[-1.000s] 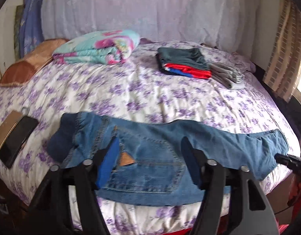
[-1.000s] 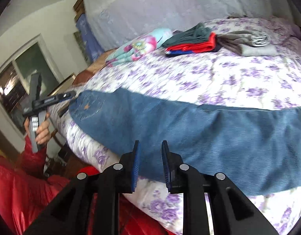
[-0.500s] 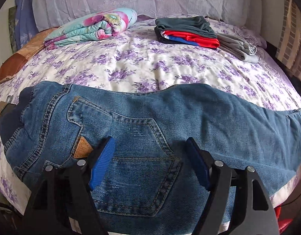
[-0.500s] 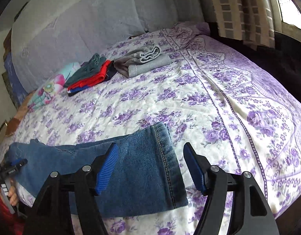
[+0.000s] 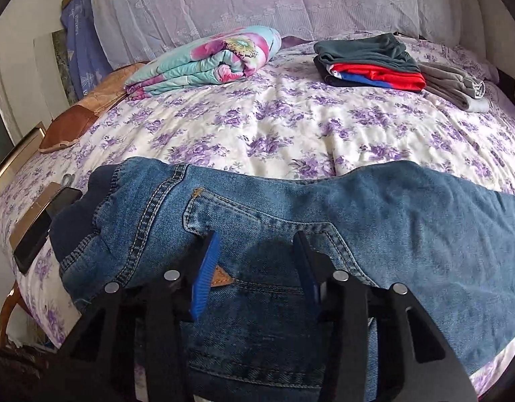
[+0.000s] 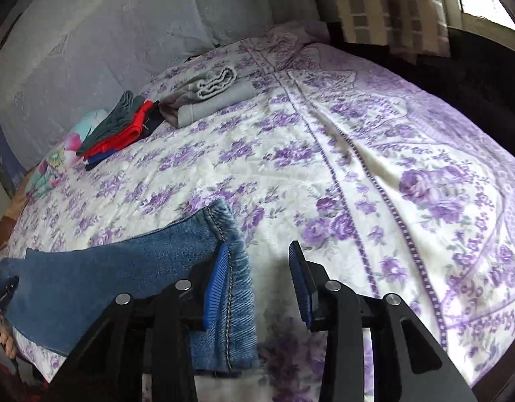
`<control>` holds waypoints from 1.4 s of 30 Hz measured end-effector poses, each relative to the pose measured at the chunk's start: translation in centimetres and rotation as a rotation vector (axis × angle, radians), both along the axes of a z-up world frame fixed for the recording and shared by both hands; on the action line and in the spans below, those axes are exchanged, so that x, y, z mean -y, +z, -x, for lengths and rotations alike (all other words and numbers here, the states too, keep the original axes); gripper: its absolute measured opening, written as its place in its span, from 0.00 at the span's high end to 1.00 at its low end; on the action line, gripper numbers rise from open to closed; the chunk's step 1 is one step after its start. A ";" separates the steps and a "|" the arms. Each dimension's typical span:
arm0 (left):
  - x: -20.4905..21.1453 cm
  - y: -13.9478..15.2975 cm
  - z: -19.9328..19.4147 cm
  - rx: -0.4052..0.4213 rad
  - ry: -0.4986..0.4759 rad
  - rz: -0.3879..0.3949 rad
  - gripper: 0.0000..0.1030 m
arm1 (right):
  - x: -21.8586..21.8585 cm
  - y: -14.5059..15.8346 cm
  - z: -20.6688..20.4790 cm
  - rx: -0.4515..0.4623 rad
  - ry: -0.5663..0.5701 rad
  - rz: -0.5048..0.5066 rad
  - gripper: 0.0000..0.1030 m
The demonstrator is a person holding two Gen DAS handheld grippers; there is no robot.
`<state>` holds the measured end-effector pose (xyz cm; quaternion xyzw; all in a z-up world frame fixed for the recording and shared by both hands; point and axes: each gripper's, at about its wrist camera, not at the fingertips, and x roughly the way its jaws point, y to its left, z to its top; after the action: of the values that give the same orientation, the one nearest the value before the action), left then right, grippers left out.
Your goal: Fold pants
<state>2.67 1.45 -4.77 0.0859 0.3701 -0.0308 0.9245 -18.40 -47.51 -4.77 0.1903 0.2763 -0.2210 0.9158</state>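
Blue jeans [image 5: 391, 221] lie flat across the near edge of the bed, back pocket up, waist to the left. My left gripper [image 5: 255, 261] sits low over the seat by the leather patch [image 5: 220, 276]; its jaws are closing with denim between them, the pads not visibly pressing. In the right wrist view the leg's hem [image 6: 237, 268] lies on the floral sheet. My right gripper [image 6: 259, 274] straddles that hem, jaws closing, left pad [image 6: 217, 281] against the denim, right pad over bare sheet.
A stack of folded clothes [image 5: 368, 63], a grey folded garment [image 5: 458, 87] and a rolled floral blanket [image 5: 207, 60] lie at the far side by the pillows. A phone [image 5: 40, 231] rests left of the waistband. A curtained window [image 6: 391, 6] stands beyond the bed's right side.
The left gripper dropped close onto the jeans seat and its jaws narrowed. The right gripper swung from mid-leg to the hem end, opened wide, then narrowed again.
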 end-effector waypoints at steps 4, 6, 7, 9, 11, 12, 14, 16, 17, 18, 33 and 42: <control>1.0 2.8 1.0 -0.003 -0.097 0.115 0.56 | -3.5 3.4 -0.6 0.064 0.117 0.051 0.61; 2.5 3.9 2.1 0.029 -0.152 0.124 0.49 | -6.8 4.1 -2.5 0.067 0.217 0.081 0.61; 3.3 4.2 2.6 0.041 -0.179 0.128 0.41 | -8.5 4.1 -3.5 0.070 0.268 0.084 0.61; 4.7 4.1 3.4 0.063 -0.214 0.110 0.31 | -11.8 3.7 -5.2 0.078 0.355 0.062 0.53; 5.8 2.8 3.3 0.069 -0.198 0.031 0.27 | -14.5 2.3 -6.9 0.081 0.406 0.050 0.40; 6.2 1.5 2.6 0.048 -0.186 -0.015 0.26 | -15.6 1.0 -7.9 0.042 0.414 0.048 0.32; 5.7 -1.8 0.5 -0.051 -0.114 -0.060 0.19 | -17.1 -2.6 -10.1 -0.101 0.420 0.017 0.31; 4.1 -1.9 0.3 -0.057 -0.097 0.050 0.19 | -18.2 -3.0 -9.9 -0.089 0.395 0.091 0.31; 3.8 -1.4 0.2 -0.071 -0.099 0.053 0.19 | -18.5 -2.5 -9.8 -0.093 0.395 0.101 0.31; 3.4 -0.7 0.3 -0.071 -0.098 0.070 0.20 | -18.6 -1.7 -9.6 -0.059 0.412 0.084 0.31; 0.5 -1.0 3.6 -0.005 -0.010 0.036 0.20 | -28.8 3.0 -28.3 -0.164 0.986 -0.373 0.47; -0.1 -1.7 4.5 0.050 -0.065 0.050 0.19 | -34.1 1.5 -23.8 -0.282 1.150 -0.336 0.45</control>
<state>-1.84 1.60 -6.51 0.0756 0.3430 -0.0677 0.9338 5.41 -13.39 -3.32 0.1213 0.4844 0.3317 0.8004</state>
